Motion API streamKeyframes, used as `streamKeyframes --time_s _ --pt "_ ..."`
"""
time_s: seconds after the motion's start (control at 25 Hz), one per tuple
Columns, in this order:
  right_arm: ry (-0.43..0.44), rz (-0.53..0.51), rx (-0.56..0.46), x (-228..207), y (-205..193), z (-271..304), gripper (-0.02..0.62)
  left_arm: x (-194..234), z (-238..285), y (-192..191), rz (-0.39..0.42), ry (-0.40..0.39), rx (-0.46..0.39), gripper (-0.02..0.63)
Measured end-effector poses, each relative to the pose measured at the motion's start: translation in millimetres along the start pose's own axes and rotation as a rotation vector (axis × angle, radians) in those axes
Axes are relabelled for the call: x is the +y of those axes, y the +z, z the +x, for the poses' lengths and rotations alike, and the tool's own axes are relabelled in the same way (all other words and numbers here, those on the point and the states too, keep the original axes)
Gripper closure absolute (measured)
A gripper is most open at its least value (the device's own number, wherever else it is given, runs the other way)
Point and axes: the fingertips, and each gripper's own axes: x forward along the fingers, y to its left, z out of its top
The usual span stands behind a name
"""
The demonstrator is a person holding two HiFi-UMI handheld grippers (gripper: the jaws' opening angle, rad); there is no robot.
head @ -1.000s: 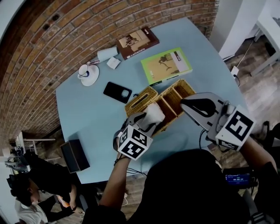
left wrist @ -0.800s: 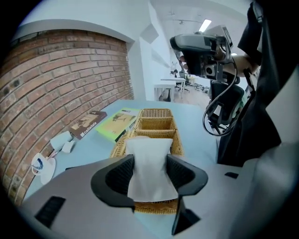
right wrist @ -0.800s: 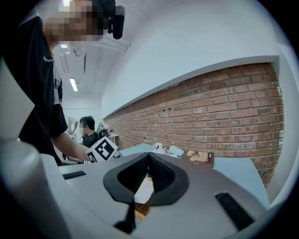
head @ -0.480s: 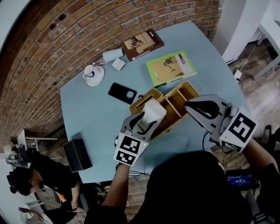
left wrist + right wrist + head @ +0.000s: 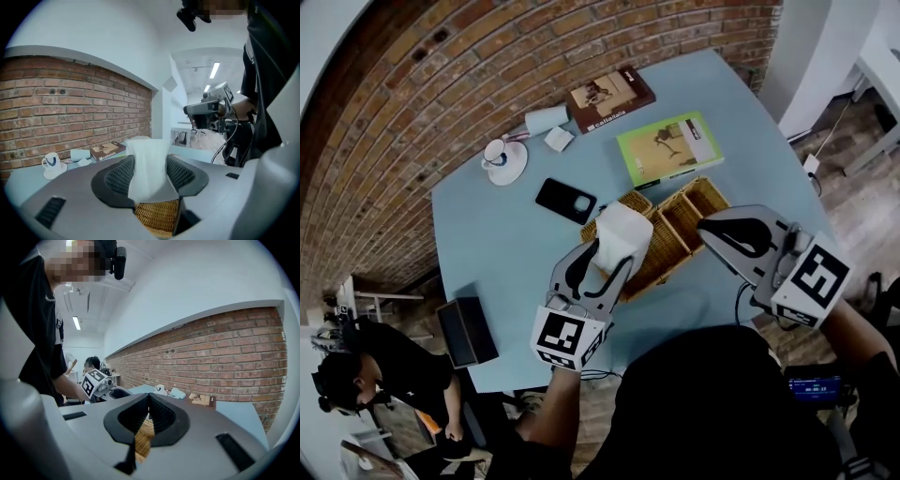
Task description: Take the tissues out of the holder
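Your left gripper [image 5: 607, 255] clenches the white tissues [image 5: 625, 230] just above the wicker holder [image 5: 701, 195], while your right gripper [image 5: 709, 223], shut and empty, hovers over its right end; lift straight up with a firm squeeze to clear the rim.

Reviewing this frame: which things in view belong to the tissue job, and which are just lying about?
Part of the job:
- tissues, clamped in the left gripper
- wicker holder

Lying about:
- phone
- green book
- brown book
- cup and saucer
- black box
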Motion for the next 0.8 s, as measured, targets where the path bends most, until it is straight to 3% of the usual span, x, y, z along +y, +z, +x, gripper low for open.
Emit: streamKeyframes --time_s 0.24,0.44,0.8 --pt "0.010 -0.014 -0.001 3 2 1 0.601 -3 -19 30 -0.024 0.014 -0.165 0.371" --pt "0.016 -0.031 -0.002 8 5 0 0.601 -12 -40 61 -0.038 -0.051 -0.356 0.371" --pt "-0.022 -0.047 -0.013 9 7 -11 0.601 -22 -52 75 -0.039 -0.072 -0.437 0.371"
